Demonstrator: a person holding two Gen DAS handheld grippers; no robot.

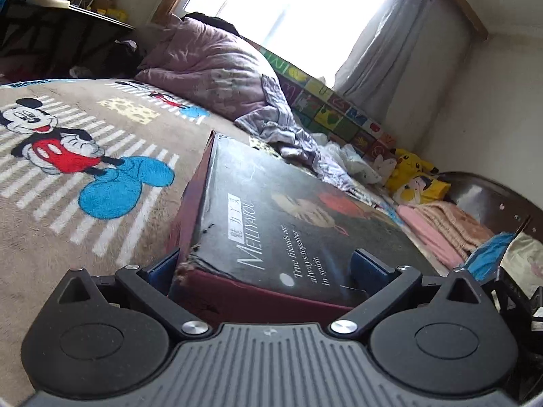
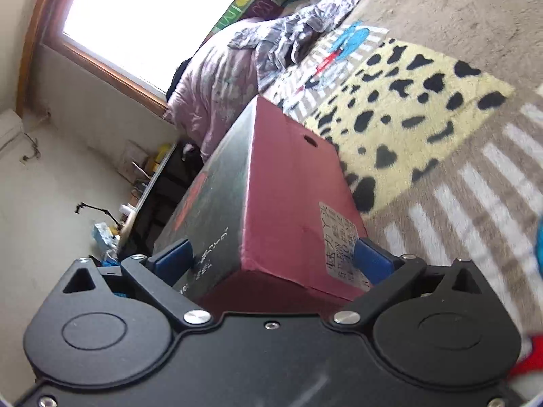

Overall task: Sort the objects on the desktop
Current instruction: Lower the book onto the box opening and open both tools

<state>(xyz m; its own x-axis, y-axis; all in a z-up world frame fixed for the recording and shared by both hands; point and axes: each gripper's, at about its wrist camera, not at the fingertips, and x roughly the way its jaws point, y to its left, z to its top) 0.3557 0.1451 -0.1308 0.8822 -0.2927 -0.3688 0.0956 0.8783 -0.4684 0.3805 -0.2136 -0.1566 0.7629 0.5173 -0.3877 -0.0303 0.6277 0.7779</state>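
Both grippers are clamping one dark-lidded, maroon-sided cardboard box [image 1: 271, 224] above the Mickey Mouse patterned beige fleece blanket [image 1: 85, 156].

In the left wrist view, the left gripper [image 1: 266, 264] is gripping the near corner of the box: its left blue pad is pressing the maroon side and its right blue pad is lying on the black printed lid, which is stretching away ahead of the fingers; a crumpled pink quilt [image 1: 210, 68] is lying farther ahead, and a yellow plush toy [image 1: 412, 169] is sitting ahead to the right. In the right wrist view, the right gripper [image 2: 273, 259] is grasping another corner of the box [image 2: 292, 186], its left pad on the dark lid and its right pad on the maroon side beside a white label [image 2: 342, 240], with the blanket's yellow black-spotted patch [image 2: 424, 101] lying ahead to the right.
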